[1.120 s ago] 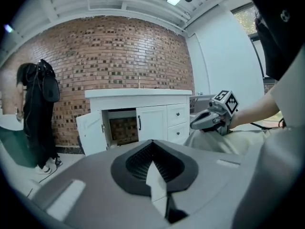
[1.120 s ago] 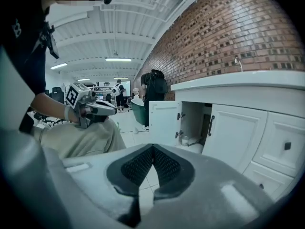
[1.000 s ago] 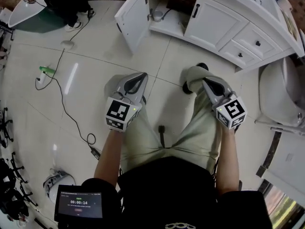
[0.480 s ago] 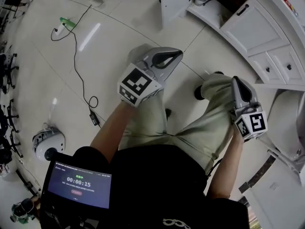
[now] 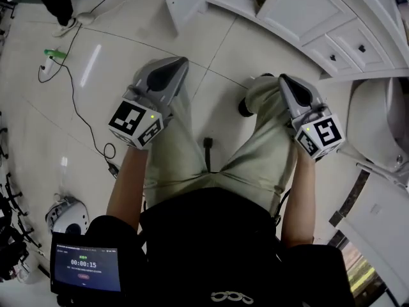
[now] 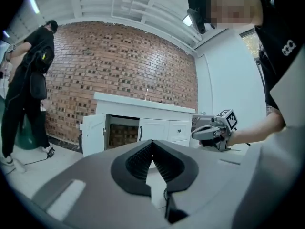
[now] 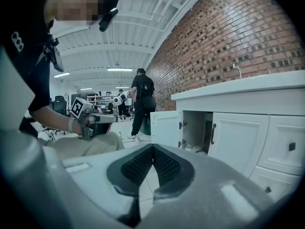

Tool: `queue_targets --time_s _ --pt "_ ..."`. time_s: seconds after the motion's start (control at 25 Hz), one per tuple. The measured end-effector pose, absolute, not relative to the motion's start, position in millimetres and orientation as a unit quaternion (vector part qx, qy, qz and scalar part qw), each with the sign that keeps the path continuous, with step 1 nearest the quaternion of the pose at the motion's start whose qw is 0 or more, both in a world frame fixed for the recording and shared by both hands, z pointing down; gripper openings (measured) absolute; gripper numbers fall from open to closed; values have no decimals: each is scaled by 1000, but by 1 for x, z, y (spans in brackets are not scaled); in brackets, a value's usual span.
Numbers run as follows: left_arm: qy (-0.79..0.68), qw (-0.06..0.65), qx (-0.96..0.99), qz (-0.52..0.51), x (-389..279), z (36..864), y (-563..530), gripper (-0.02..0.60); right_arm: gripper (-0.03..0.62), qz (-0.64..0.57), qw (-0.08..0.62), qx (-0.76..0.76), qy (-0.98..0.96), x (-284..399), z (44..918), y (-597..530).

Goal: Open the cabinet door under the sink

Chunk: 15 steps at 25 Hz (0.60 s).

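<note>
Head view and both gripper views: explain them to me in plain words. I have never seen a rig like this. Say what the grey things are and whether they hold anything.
There is no robot here. A person holds a grey hand tool in each hand. The head view looks down from a camera on the person's head. It shows the left tongs and the right tongs held over the person's legs, each with a marker cube at the back. The other two pictures come from cameras riding on those tools, looking along the tongs. Both views show the tongs closed with nothing between them. Ahead stands a white cabinet against a brick wall, with one door already swung open. A black cable lies on the tiled floor.
</note>
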<state>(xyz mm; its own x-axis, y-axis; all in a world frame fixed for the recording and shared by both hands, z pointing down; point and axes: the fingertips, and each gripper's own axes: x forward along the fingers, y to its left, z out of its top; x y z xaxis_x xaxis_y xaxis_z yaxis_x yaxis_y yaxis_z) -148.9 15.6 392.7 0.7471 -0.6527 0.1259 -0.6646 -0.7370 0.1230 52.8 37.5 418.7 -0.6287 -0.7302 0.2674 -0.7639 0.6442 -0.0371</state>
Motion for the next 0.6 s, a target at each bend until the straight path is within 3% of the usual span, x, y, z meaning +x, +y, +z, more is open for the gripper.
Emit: queue_targets --time_s 0.6 --pt "-361 77 928 42 -146 399 16 17 -9 73 112 413 -901 59 421 40"
